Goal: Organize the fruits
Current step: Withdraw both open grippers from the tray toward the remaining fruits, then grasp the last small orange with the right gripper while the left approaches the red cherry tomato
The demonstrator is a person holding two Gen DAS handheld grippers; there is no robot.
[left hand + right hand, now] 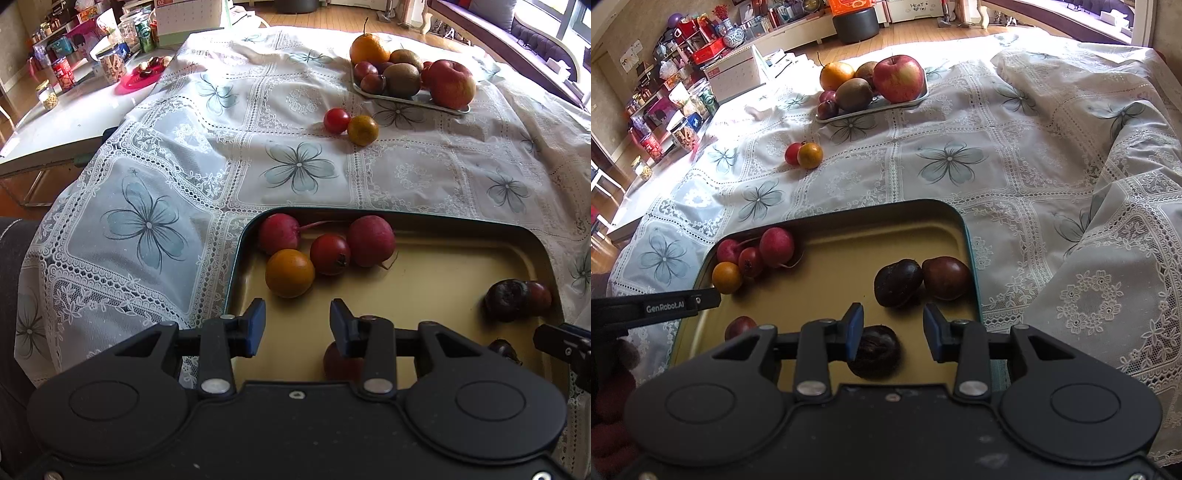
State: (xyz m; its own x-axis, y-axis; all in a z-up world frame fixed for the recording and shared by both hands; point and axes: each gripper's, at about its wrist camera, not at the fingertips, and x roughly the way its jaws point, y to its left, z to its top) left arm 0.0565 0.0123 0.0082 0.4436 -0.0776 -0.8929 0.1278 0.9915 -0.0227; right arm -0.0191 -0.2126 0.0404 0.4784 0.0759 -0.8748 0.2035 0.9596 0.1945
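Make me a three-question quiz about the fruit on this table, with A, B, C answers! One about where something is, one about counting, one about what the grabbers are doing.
1. Where is the big red apple?
A. In the near yellow tray
B. On the far white tray
C. Loose on the cloth

2. How many small fruits lie loose on the tablecloth between the trays?
A. Two
B. Four
C. None

3. What is between the right gripper fingers?
A. An orange fruit, squeezed
B. A kiwi
C. Nothing gripped; the jaws stand apart

Answers:
1 B, the apple sits with the kiwis and orange on the far white tray.
2 A, one small red fruit and one small orange fruit touch each other there.
3 C, the pads press on nothing; a dark fruit only lies below in the yellow tray.
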